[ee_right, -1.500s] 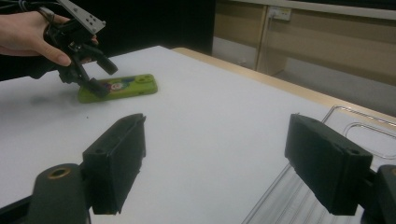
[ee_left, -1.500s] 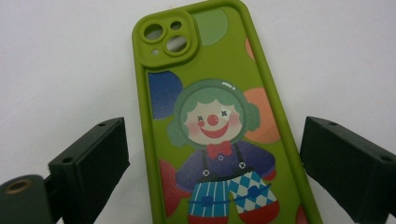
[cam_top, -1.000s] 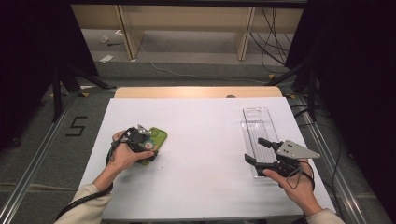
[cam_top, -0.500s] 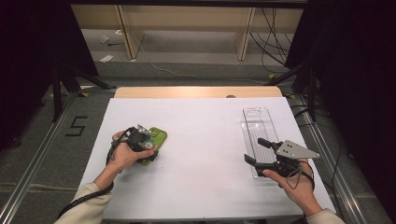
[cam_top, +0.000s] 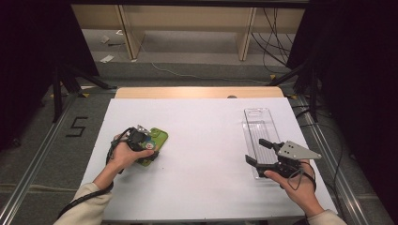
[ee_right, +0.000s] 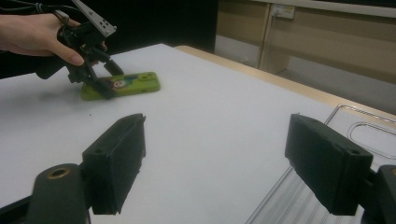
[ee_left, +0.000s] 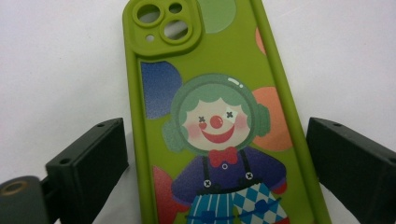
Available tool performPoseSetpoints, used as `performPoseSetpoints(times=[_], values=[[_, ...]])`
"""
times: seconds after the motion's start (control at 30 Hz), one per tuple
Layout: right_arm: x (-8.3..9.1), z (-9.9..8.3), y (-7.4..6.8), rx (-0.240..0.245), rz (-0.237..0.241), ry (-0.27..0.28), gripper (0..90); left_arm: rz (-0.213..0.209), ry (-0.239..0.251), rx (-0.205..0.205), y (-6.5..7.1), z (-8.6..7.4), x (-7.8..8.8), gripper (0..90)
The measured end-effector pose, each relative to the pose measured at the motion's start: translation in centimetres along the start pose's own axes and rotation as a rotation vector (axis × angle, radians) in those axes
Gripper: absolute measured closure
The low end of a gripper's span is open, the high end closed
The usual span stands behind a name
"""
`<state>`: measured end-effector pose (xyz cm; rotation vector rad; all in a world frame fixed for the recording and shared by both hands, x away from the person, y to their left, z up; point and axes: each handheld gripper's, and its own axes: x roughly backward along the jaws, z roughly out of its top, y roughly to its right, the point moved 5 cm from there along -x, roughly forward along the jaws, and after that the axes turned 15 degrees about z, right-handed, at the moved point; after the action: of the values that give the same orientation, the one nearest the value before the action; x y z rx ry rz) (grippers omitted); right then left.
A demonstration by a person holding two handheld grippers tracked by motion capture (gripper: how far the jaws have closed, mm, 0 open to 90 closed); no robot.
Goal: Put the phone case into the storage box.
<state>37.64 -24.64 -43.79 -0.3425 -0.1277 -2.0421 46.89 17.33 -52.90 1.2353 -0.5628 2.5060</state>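
A green phone case (ee_left: 219, 121) lies flat on the white table (cam_top: 206, 140), on its left part, printed with a cartoon clown in a red bow tie; no lettering can be read on it. The left gripper (ee_left: 219, 163) stands over the case, jaws wide on either side with a gap to each edge. The right gripper (ee_right: 224, 172) hangs open and empty beside a clear plastic tray (cam_top: 256, 124), well apart from the case. A "5" (cam_top: 77, 126) is marked on the floor.

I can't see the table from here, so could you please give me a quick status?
Left gripper open, jaws astride green phone case, not pressing. Right gripper open, empty, over clear tray. Nothing in the way.
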Motion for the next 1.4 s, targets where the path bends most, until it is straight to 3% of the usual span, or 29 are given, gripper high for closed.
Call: performPoseSetpoints(times=[0.67, 1.4], values=[[-0.01, 0.04, -0.09, 0.000, 0.002, -0.001, 21.2, -0.014, -0.022, 0.017, -0.03, 0.05, 0.10, 11.1], [0.02, 0.07, -0.15, 0.003, 0.003, -0.002, 21.2, 0.004, -0.032, 0.041, 0.17, 0.11, 0.34, 16.1]])
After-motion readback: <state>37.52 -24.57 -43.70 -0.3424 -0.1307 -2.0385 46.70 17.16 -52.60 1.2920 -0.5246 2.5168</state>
